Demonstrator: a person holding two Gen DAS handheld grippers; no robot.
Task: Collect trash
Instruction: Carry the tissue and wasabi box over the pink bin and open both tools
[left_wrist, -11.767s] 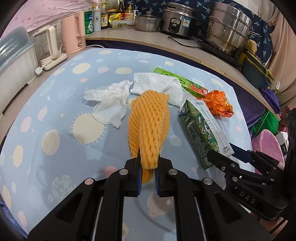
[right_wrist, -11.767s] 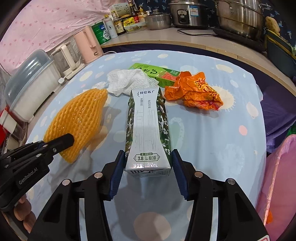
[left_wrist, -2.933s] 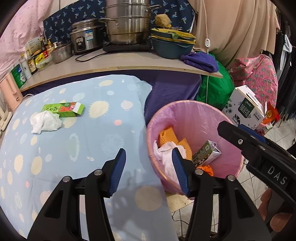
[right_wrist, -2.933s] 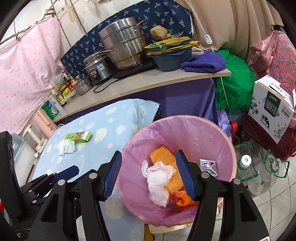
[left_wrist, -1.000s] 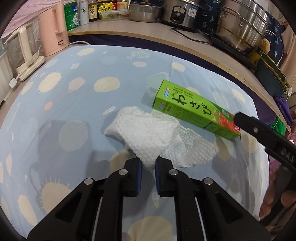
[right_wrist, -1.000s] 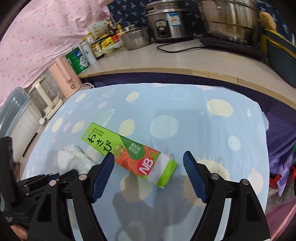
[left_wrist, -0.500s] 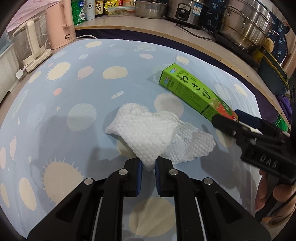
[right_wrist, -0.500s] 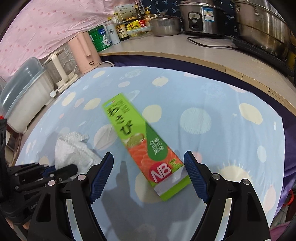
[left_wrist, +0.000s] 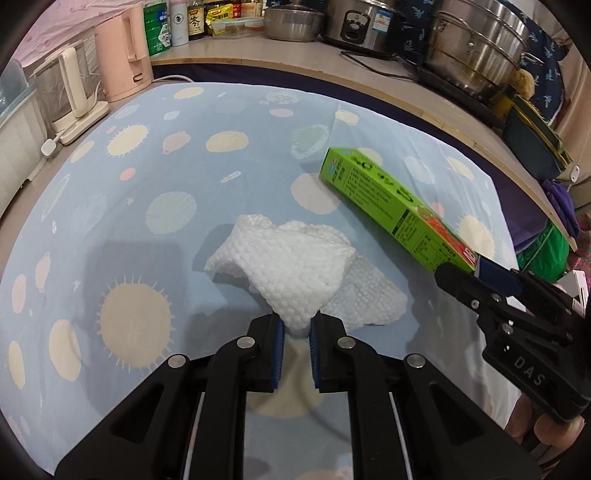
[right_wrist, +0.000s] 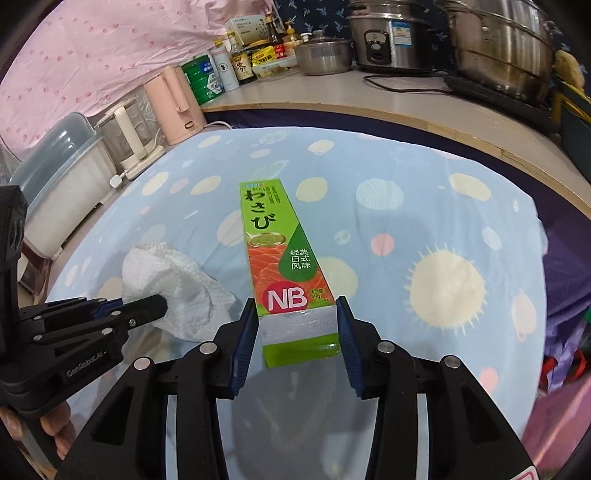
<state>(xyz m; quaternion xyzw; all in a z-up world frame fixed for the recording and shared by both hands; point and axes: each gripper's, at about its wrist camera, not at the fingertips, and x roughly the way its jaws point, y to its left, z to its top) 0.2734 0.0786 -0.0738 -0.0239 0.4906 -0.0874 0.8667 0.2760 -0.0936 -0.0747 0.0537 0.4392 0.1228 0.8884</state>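
A long green wasabi box (right_wrist: 284, 266) lies flat on a worktop (right_wrist: 443, 229) covered with a pale blue cloth printed with suns and planets. Its long axis runs straight away from the right claw (right_wrist: 297, 328), so the near short end, with a silver band and the letters NB, sits directly between the two blue pads. The right claw's jaws have just been closing around this end; the pads now stand against or almost against the box's two long sides, though whether they already press on it cannot be told for sure. The right hand is clearly the nearer one to the box.

To the left of the box, near but apart from it, is a crumpled white paper towel (left_wrist: 295, 266). The left claw (left_wrist: 296, 330) is pressed nearly together and pinches a gathered corner of this towel between its pads, while the rest of the sheet droops onto the cloth.

In the left wrist view the box (left_wrist: 388, 206) slants away to the upper left, with the right claw (left_wrist: 480, 269) at its lower right end.

Beyond the cloth, a pink kettle (right_wrist: 173, 107), bottles and steel pots (right_wrist: 495, 48) stand along a wooden counter. No bin is in view.
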